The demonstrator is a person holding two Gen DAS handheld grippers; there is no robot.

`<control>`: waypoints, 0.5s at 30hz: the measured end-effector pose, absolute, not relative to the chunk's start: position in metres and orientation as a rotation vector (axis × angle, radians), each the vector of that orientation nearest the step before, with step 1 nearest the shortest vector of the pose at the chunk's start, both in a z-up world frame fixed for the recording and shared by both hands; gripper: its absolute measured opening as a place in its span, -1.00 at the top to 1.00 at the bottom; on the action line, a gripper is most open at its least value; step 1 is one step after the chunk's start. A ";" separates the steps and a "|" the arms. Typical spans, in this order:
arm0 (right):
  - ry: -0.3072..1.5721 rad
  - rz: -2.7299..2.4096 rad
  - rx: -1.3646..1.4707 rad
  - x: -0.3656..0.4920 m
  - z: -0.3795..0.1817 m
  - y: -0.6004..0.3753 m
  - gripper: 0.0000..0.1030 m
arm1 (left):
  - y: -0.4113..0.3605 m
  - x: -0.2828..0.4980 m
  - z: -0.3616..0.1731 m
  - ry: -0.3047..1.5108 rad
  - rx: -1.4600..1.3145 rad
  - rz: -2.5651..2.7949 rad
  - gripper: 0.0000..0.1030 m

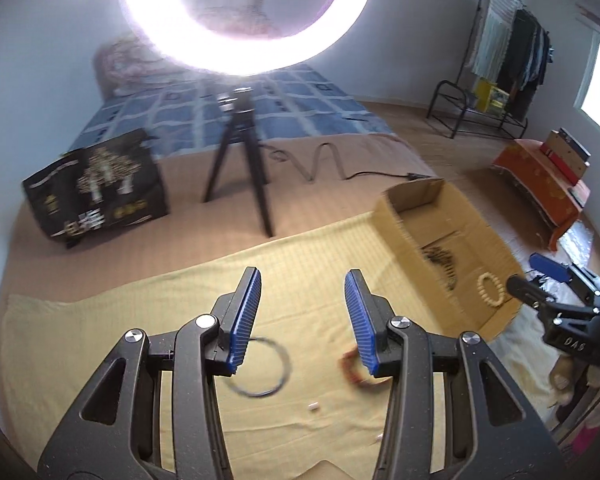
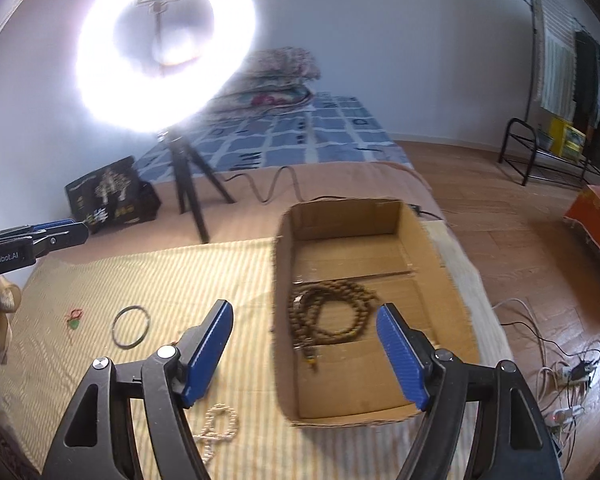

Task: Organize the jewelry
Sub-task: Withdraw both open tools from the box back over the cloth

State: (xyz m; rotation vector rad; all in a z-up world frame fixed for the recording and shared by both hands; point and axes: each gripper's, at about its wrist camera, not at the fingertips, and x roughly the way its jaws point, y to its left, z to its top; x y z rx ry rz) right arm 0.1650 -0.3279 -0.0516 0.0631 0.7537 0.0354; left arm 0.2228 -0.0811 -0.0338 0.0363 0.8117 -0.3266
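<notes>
Both tools are over the yellow striped cloth (image 2: pixel 148 276) on the bed. My left gripper (image 1: pixel 303 280) is parted with nothing between its blue pads; under it, low in the left wrist view, lie a thin dark bangle (image 1: pixel 260 366) by the left pad and a reddish bracelet (image 1: pixel 354 368) partly hidden behind the right pad. A small white bit (image 1: pixel 313 407) sits on the cloth below them, what it is I cannot tell. My right gripper (image 2: pixel 305 316) is released, jaws wide and empty, hanging over the near left wall of the cardboard box (image 2: pixel 284 360). The box sits in the centre-right of the right wrist view, open-topped, on the right edge of the cloth. Inside it, about mid-floor, a long brown bead necklace (image 2: pixel 332 316) lies coiled. In the left wrist view a pale bead bracelet (image 1: pixel 491 290) shows at the near end of the same box; in the right wrist view that spot is behind my right pad. Outside the box, on the cloth: the dark bangle at left-centre of the right wrist view, a small red-and-green trinket (image 2: pixel 75 318) further left, and a string of white pearls (image 2: pixel 216 428) at the bottom, partly behind my left finger. Ring light (image 2: pixel 164 48) on a black tripod (image 2: pixel 188 184) stands beyond the cloth, glare heavy in the upper frame. Black printed bag (image 2: pixel 108 196) is left of the tripod. Both views are slightly blurred.
</notes>
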 end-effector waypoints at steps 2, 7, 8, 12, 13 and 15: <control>0.764 0.052 0.051 0.167 -0.055 -0.318 -0.49 | -0.065 0.221 -0.036 0.816 0.031 -0.309 0.14; 0.805 0.109 0.041 0.173 -0.066 -0.295 -0.52 | -0.025 0.220 -0.053 0.871 -0.016 -0.265 0.14; 0.812 0.116 0.035 0.174 -0.068 -0.291 -0.52 | -0.018 0.221 -0.058 0.886 -0.026 -0.258 0.14; 0.847 0.155 0.001 0.179 -0.080 -0.273 -0.52 | 0.002 0.224 -0.080 0.952 -0.083 -0.232 -0.08; 0.859 0.168 -0.012 0.181 -0.084 -0.267 -0.53 | 0.006 0.225 -0.086 0.964 -0.102 -0.235 -0.13; 0.884 0.183 -0.024 0.184 -0.091 -0.260 -0.56 | 0.006 0.227 -0.095 0.980 -0.113 -0.237 -0.17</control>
